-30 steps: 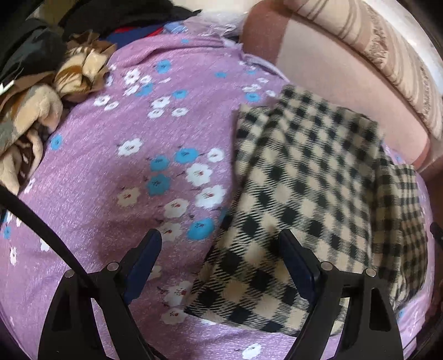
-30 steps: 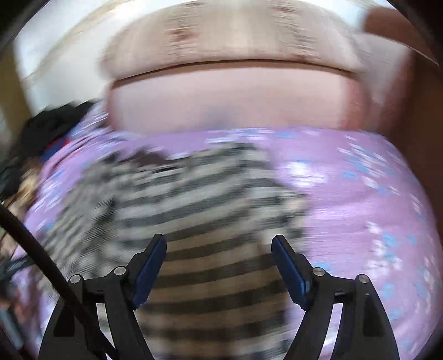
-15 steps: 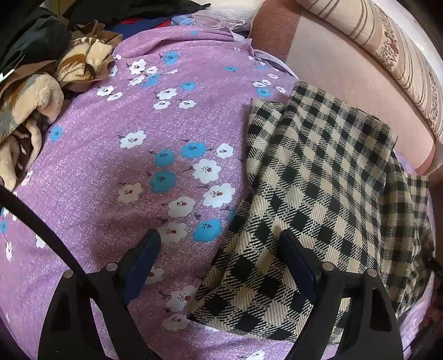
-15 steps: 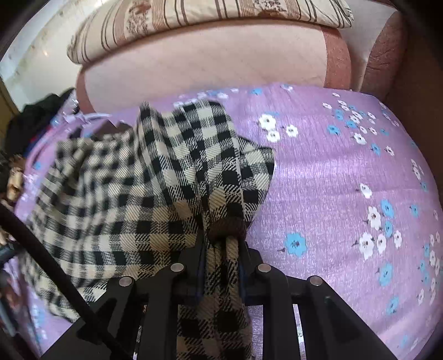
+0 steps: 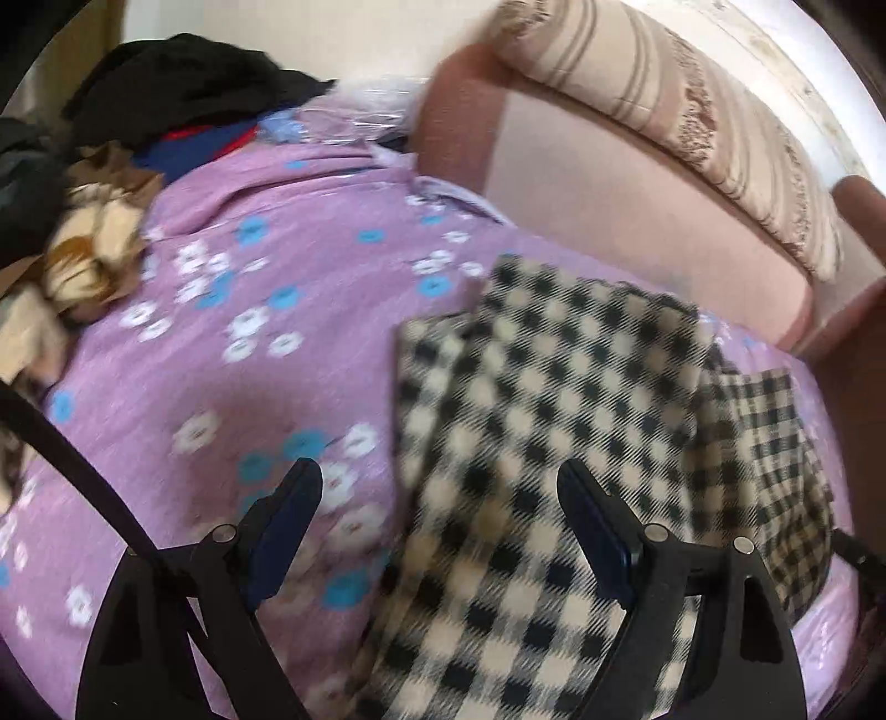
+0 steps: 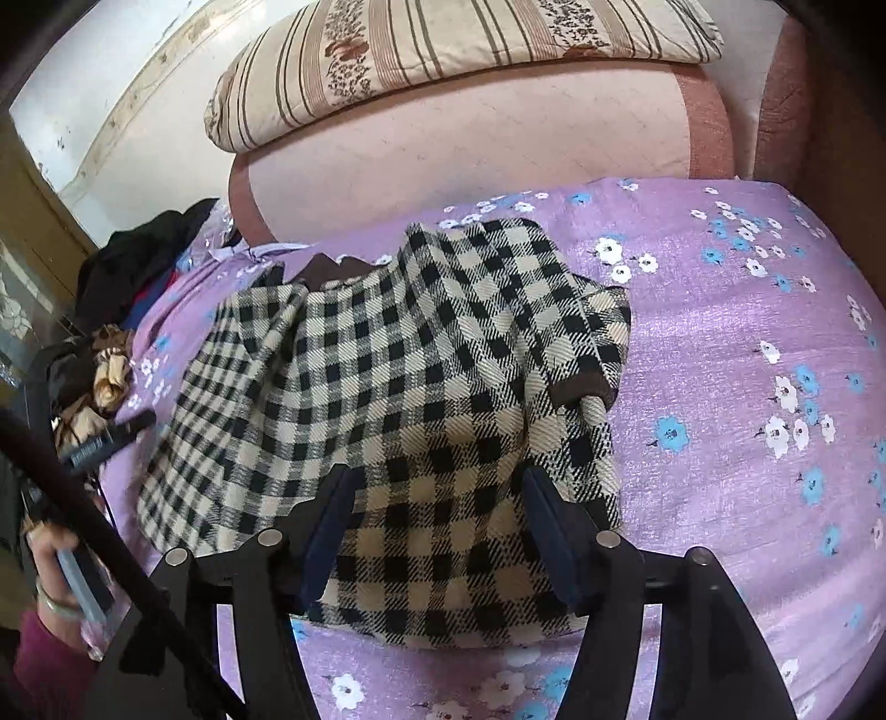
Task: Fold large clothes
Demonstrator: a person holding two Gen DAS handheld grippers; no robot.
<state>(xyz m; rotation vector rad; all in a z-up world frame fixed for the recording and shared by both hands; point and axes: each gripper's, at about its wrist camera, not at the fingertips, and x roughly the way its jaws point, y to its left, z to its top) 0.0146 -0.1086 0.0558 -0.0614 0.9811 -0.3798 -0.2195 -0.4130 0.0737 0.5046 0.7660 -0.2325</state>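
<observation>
Black-and-cream checked woollen garment (image 6: 398,387) lay part-folded on the purple floral bedsheet (image 6: 747,343), long axis running away from the right gripper (image 6: 437,531), directly over it w/ jaws wide, empty; left gripper (image 5: 437,531) also wide, empty, at its left edge.

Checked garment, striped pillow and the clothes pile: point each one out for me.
checked garment (image 6: 421,354): right wrist view, middle of the folded top layer.
striped pillow (image 6: 443,50): right wrist view, its striped face.
clothes pile (image 5: 183,88): left wrist view, black fabric on top.

The checked coat (image 6: 421,387) is black and cream. It lies partly folded and rumpled on the bed (image 6: 747,332), near the headboard edge.
</observation>
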